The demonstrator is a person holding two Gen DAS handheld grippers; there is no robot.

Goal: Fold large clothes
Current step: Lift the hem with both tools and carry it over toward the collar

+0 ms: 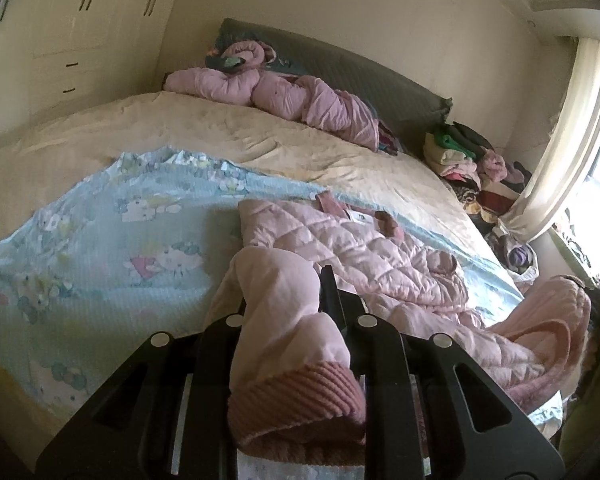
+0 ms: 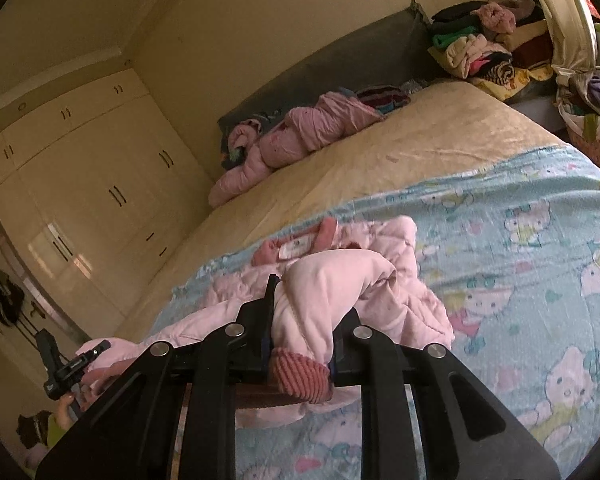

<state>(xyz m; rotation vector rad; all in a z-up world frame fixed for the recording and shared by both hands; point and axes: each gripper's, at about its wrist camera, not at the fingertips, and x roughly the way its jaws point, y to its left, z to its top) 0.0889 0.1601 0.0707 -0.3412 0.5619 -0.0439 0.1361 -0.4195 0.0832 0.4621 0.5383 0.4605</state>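
Note:
A pale pink quilted jacket (image 1: 380,256) lies crumpled on a light blue cartoon-print sheet (image 1: 100,240) spread over the bed. My left gripper (image 1: 300,300) is shut on one of its sleeves. That sleeve drapes over the jaws, and its darker ribbed cuff (image 1: 300,400) hangs toward the camera. In the right wrist view my right gripper (image 2: 304,308) is shut on the other sleeve of the jacket (image 2: 340,280), with that ribbed cuff (image 2: 300,376) just behind the pads. The left gripper (image 2: 68,368) shows there at lower left, held by a hand, with jacket fabric trailing to it.
A second pink padded coat (image 1: 280,92) lies against the grey headboard (image 1: 360,64). A pile of clothes (image 1: 472,160) sits beside the bed near the curtain (image 1: 572,140). A cream wardrobe (image 2: 100,184) fills the far wall. A basket of laundry (image 2: 592,120) stands by the bed.

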